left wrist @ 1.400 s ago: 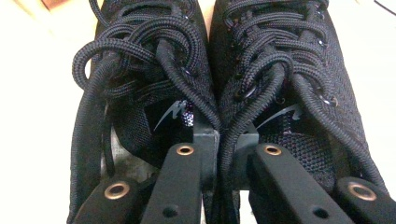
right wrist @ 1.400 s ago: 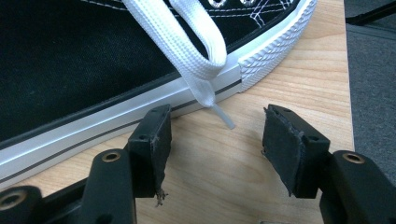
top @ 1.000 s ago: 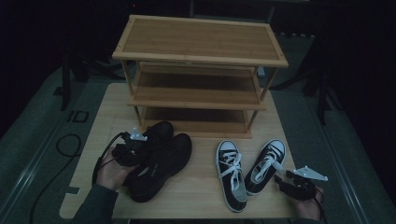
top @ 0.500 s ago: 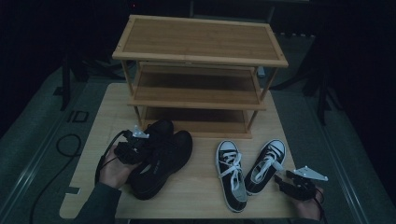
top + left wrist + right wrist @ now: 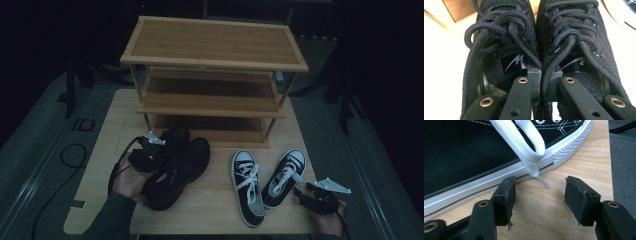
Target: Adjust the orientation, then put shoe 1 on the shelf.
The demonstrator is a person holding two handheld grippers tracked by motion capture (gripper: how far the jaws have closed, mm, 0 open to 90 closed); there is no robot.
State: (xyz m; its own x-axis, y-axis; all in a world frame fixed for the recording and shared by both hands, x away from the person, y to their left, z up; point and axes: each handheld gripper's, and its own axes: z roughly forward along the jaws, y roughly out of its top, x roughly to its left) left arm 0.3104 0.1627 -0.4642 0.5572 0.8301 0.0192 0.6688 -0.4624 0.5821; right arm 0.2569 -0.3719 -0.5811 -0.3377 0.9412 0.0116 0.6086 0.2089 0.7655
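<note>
— Shoes first: the pair of black trainers (image 5: 175,162) sits lower left of the high view, in front of the bamboo shoe rack (image 5: 214,75), and the left claw (image 5: 150,152) has its jaws pinched together on the two inner collars where the trainers meet, so it holds both at once.

— Is that grip good enough to carry them?

— I'd say so if the lift is slow. In the left gripper view the pads (image 5: 534,75) bite only the soft edges beside the black laces (image 5: 499,30), so a jerk could let one shoe slip. Keep them level and slide them toes first onto a shelf.

— And the other hand?

— The right claw (image 5: 537,195) rests with jaws apart on the worktop (image 5: 544,220), just beside the black canvas sneaker (image 5: 474,157), its white lace (image 5: 524,145) dangling near one pad. It grips nothing.
</note>
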